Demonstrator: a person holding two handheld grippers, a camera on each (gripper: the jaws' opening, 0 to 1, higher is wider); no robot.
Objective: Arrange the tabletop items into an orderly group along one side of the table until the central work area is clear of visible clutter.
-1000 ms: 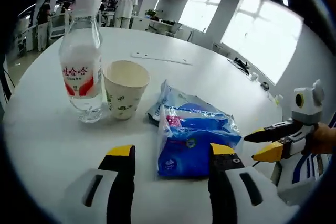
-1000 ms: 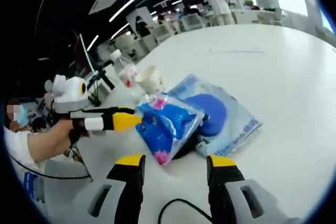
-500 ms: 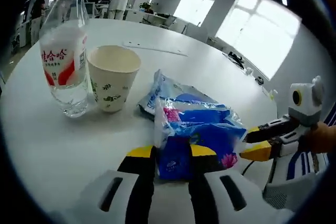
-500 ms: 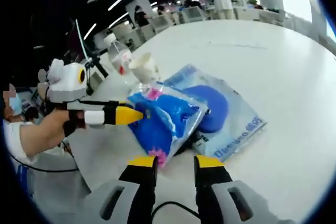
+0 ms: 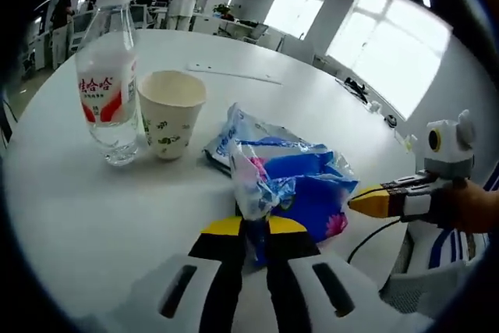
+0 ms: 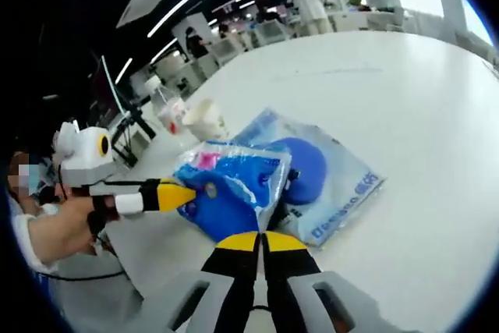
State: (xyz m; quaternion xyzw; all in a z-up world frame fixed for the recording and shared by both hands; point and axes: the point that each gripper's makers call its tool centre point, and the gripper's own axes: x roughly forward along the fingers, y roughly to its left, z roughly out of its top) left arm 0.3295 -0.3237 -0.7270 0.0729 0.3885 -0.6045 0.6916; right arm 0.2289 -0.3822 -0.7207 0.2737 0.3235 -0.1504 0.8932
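i've just brought both sets of jaws together: a second ago they stood wide apart, now my left gripper (image 5: 254,229) is clamped on the near edge of the blue tissue pack (image 5: 300,193), and my right gripper (image 6: 261,241) looks pinched shut on the same pack (image 6: 230,193) from the opposite side, though i can't quite see plastic between its tips. my read is that the pack is now secured and can be lifted over to the group

the pack sits on the white table (image 5: 93,208), overlapping a flat blue pouch (image 5: 234,134) beneath it. just beside that stand the paper cup (image 5: 170,122) and the water bottle (image 5: 107,95), upright, close together, near the table's side

the tissue pack is soft, crinkly film, puckering where i grip it, so it'll likely deform rather than slide. the pouch (image 6: 335,177) is glossy and flat with a rounded dark-blue shape inside. the cup is a tapered, matte cream one with small green prints; the bottle is clear ribbed plastic with a red-and-white label and white cap
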